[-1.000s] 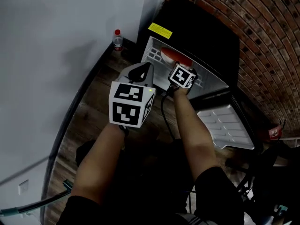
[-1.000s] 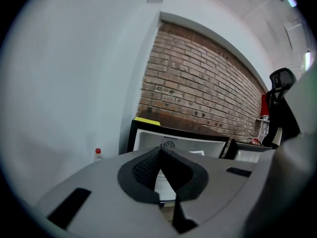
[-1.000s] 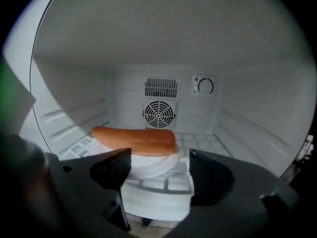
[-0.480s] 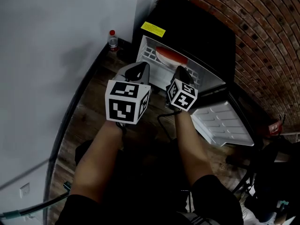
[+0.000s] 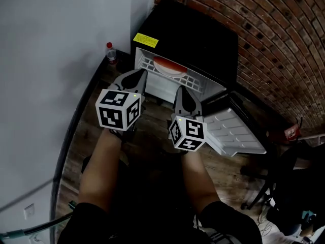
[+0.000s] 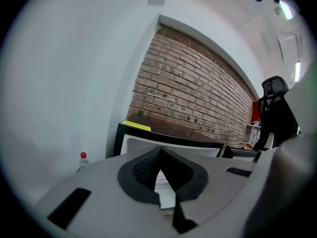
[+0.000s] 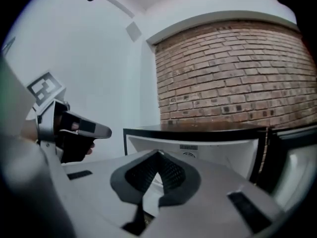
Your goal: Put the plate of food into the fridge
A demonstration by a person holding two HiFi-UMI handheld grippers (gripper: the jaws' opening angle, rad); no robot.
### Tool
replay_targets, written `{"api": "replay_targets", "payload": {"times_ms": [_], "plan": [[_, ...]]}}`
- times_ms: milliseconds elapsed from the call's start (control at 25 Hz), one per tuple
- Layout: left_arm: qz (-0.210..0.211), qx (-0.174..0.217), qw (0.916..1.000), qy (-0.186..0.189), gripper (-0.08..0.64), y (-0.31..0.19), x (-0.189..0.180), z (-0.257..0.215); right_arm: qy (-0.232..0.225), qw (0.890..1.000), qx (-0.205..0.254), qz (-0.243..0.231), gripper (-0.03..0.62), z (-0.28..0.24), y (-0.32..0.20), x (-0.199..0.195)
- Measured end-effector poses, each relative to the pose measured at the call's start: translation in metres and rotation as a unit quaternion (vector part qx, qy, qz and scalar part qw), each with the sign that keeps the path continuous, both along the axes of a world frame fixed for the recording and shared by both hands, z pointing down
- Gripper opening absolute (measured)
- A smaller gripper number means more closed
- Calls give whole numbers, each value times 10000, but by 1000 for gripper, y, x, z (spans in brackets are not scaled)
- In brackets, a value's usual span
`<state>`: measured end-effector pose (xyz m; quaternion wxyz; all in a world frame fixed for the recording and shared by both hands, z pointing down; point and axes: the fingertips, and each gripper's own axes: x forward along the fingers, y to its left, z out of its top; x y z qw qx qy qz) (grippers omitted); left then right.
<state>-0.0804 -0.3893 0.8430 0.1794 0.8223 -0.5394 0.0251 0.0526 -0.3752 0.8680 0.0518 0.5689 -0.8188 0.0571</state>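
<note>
The plate of food [image 5: 165,65], white with a red-orange heap, rests on a wire shelf inside the small black fridge [image 5: 203,34], whose door [image 5: 234,131] hangs wide open to the right. My right gripper [image 5: 182,91] hovers in front of the fridge opening, clear of the plate, jaws shut and empty [image 7: 158,154]. My left gripper [image 5: 140,74] sits beside it to the left, also shut with nothing in it [image 6: 159,150]. The fridge [image 7: 198,145] fills the right gripper view, where the left gripper [image 7: 74,128] shows at the left.
A small red-capped bottle [image 5: 110,53] stands on the wooden floor left of the fridge, against the white wall. A brick wall [image 5: 284,39] runs behind and to the right. A black chair [image 5: 294,187] is at lower right.
The right gripper has drawn back out of the fridge, leaving the plate on the shelf. The left gripper has also moved back a little.
</note>
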Motion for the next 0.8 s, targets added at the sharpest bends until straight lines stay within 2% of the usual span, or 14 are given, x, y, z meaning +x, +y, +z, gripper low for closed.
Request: {"api": "replay_targets", "payload": {"times_ms": [240, 360, 560, 680, 800], "plan": [[-185, 157, 9995, -199, -5, 18, -9, -36, -164, 9996, 223, 92, 12, -56, 8, 20], [-250, 162, 9986, -436, -5, 17, -15, -51, -319, 9982, 494, -130, 12, -92, 5, 23], [64, 473, 9976, -492, -5, -2, -3, -104, -369, 9965, 744, -92, 12, -133, -8, 25], [320, 567, 9965, -527, -5, -17, 19, -151, -172, 9976, 673, 17, 12, -166, -14, 30], [631, 456, 9962, -384, -5, -30, 49, -207, -151, 9986, 460, 195, 12, -219, -21, 46]]}}
